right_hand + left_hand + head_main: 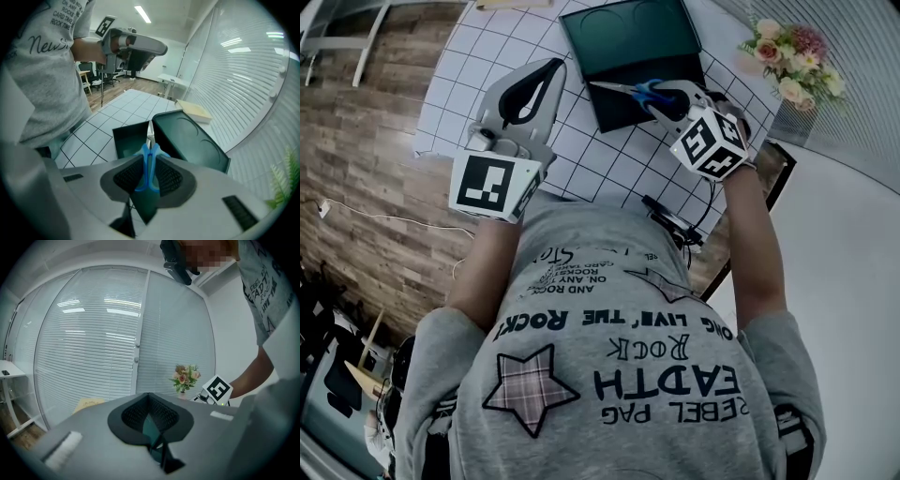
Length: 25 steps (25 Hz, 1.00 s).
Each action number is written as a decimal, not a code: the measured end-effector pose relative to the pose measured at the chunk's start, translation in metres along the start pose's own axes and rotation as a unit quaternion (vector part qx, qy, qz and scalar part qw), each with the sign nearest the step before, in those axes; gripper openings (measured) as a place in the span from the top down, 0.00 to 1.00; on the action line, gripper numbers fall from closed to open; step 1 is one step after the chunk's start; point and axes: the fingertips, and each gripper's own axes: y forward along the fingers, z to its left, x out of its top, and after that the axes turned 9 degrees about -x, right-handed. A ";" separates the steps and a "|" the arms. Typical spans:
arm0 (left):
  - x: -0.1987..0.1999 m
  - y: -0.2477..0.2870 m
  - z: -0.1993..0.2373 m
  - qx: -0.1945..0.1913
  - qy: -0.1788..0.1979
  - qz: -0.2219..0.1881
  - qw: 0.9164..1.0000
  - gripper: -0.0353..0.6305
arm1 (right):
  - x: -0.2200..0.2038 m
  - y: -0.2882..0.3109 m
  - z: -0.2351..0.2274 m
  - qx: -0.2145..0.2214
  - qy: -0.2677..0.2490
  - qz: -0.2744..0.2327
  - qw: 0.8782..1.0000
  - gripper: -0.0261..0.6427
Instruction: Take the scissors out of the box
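Note:
A pair of scissors (630, 90) with blue handles hangs just above the open dark green box (609, 114). Its blades point left over the box. My right gripper (664, 96) is shut on the handles. In the right gripper view the blue handles (149, 165) stand upright between the black pads (126, 177), and the blade tip points toward the box base (127, 139) and its raised lid (192, 136). My left gripper (551, 67) is held above the table left of the box. Its jaws meet at the tip with nothing in them, as the left gripper view (149, 399) also shows.
The box sits on a white table with a black grid (478, 75). A vase of flowers (792, 56) stands at the far right corner. A flat beige pad (194, 110) lies beyond the lid. White blinds (93, 348) run along the far side. Wood floor (356, 178) lies to the left.

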 end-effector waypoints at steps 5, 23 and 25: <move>0.003 -0.003 -0.002 -0.002 0.004 0.000 1.000 0.93 | 0.003 -0.005 -0.002 -0.017 0.023 -0.011 1.000 0.82; 0.017 -0.011 -0.007 0.000 0.021 -0.004 1.000 0.93 | 0.021 -0.030 -0.020 -0.075 0.169 -0.093 0.978 0.82; 0.018 -0.012 -0.008 0.000 0.023 -0.005 1.000 0.93 | 0.021 -0.032 -0.021 -0.080 0.179 -0.100 0.976 0.82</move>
